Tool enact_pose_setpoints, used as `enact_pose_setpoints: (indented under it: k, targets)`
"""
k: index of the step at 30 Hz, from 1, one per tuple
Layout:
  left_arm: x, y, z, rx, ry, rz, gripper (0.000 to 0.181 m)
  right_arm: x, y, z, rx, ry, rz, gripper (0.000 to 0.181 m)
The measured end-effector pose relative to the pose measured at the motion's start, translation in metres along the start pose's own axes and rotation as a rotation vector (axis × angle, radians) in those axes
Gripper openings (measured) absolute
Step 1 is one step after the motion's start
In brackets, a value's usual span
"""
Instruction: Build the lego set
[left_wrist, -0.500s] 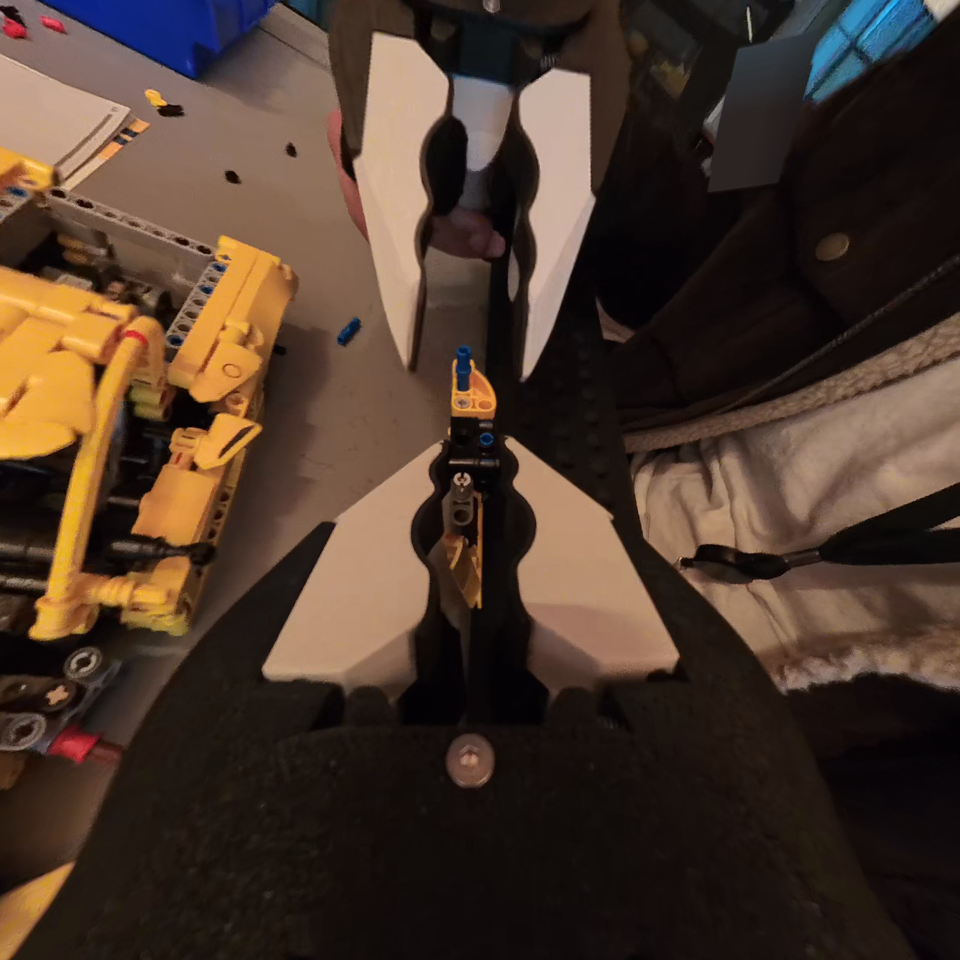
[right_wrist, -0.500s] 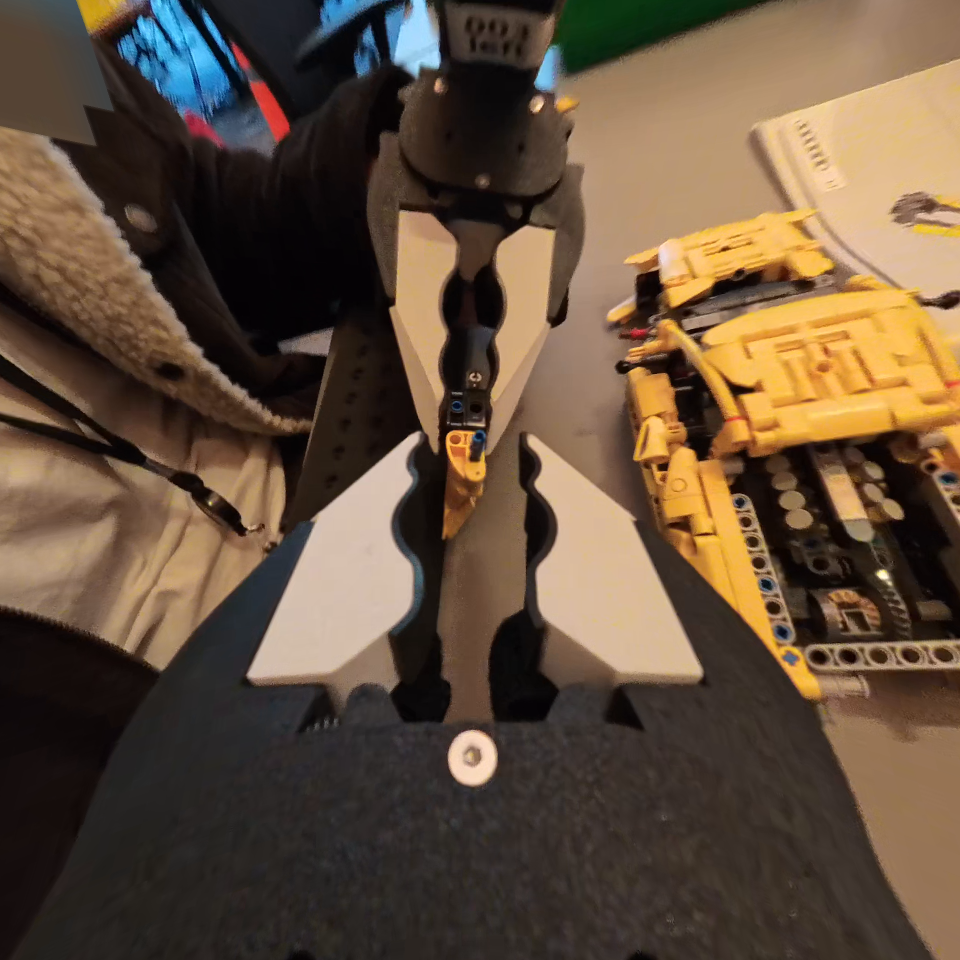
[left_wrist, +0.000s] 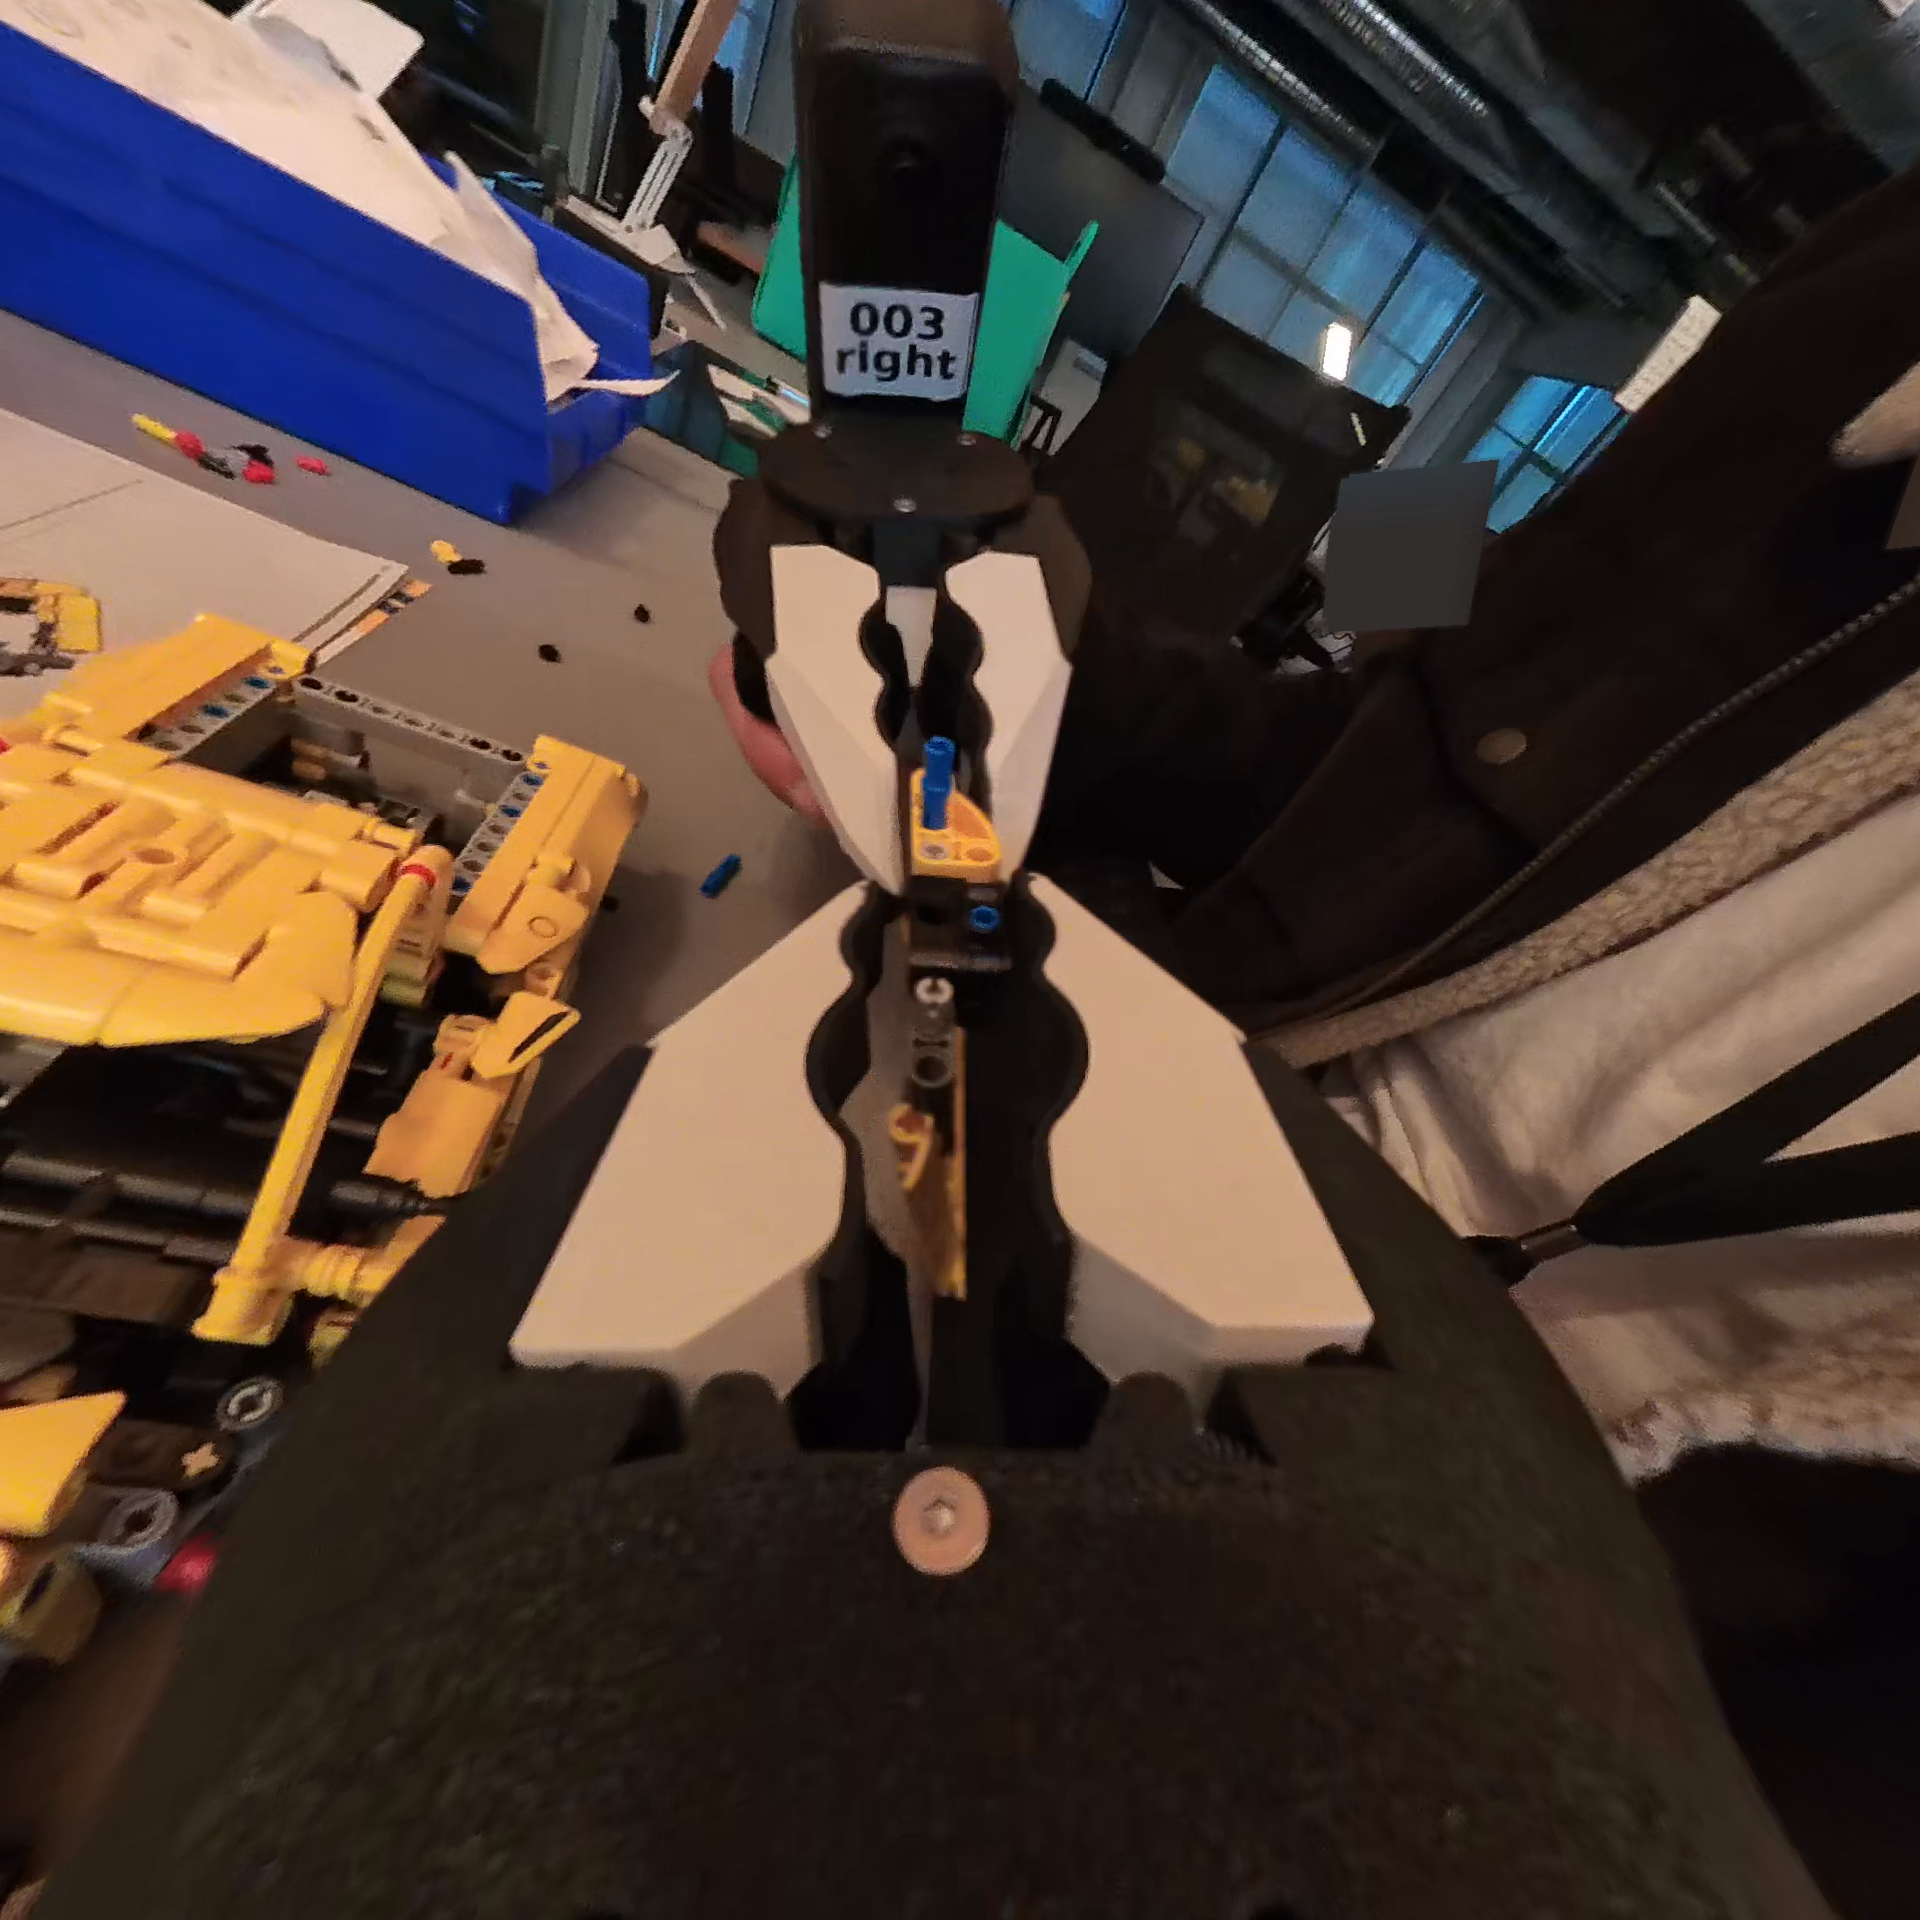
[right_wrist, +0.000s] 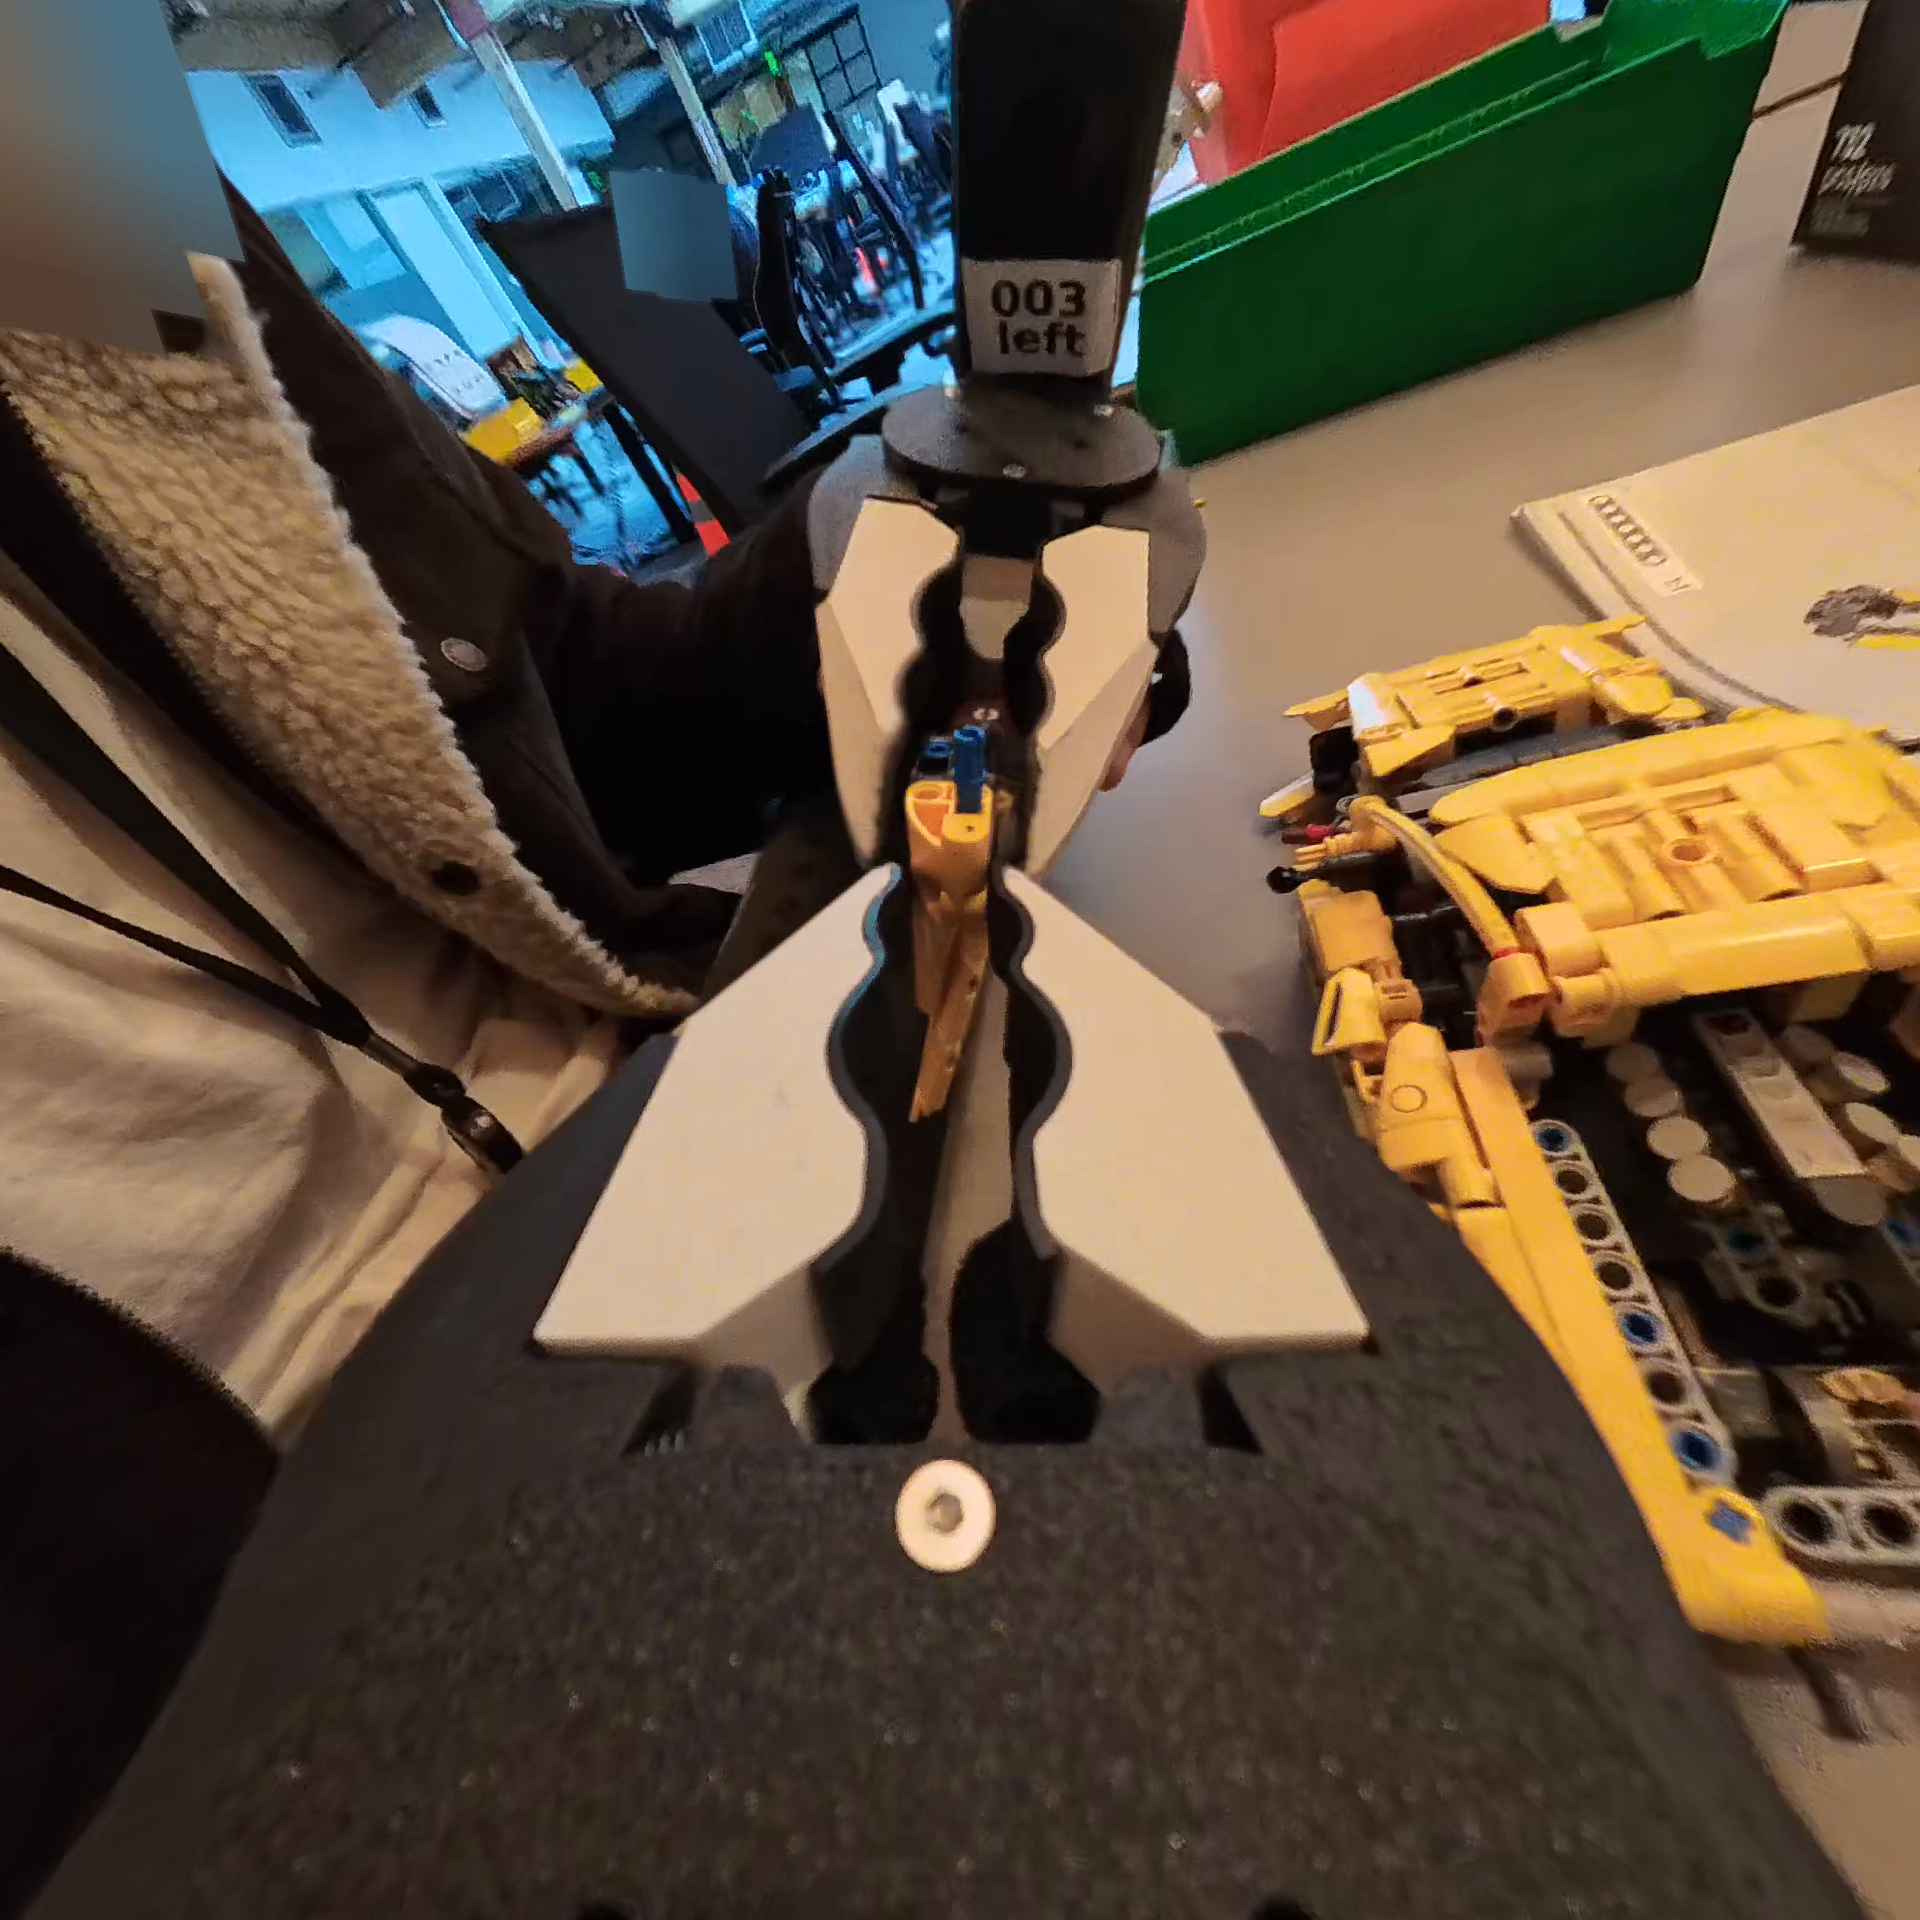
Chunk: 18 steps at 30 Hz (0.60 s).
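Change: both grippers have tilted up and drawn closer, tip to tip.
Left gripper (left_wrist: 940, 914): clamped on the yellow-black subassembly (left_wrist: 951, 831).
Right gripper (right_wrist: 945, 883): narrow, closed around its yellow end.
Table (left_wrist: 540, 582): yellow model (right_wrist: 1621, 935) beside them, near the edge.

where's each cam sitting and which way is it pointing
Left wrist view: sits on the left tongs, looks along them at the right tongs; a coat shows at right.
Right wrist view: sits on the right tongs, faces the left tongs; coat at left.
Shared: the small yellow subassembly between both tongs, and the yellow model.
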<state>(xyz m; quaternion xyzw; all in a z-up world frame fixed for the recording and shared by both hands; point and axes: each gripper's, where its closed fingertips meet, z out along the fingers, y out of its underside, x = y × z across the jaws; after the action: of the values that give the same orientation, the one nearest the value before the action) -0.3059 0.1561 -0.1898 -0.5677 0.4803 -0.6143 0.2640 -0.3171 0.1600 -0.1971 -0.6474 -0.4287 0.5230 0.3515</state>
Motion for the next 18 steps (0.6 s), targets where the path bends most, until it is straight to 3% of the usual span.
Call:
enact_pose_setpoints:
  k: [6,12,15,18]
  targets:
    - [-0.005,-0.001,-0.007,0.031,0.085,-0.218,0.016,0.007,-0.004,0.0,0.031,0.064,-0.092,0.021]
    - [-0.001,-0.007,-0.018,0.11,0.287,-0.491,0.015,0.007,-0.018,-0.004,0.006,0.211,-0.608,0.073]
    - [-0.004,-0.011,-0.023,0.155,0.335,-0.58,0.015,-0.006,-0.015,0.005,-0.082,0.226,-0.665,0.105]
    - [-0.008,-0.015,-0.029,0.198,0.36,-0.635,0.015,-0.005,0.002,0.013,-0.222,0.28,-0.697,0.115]
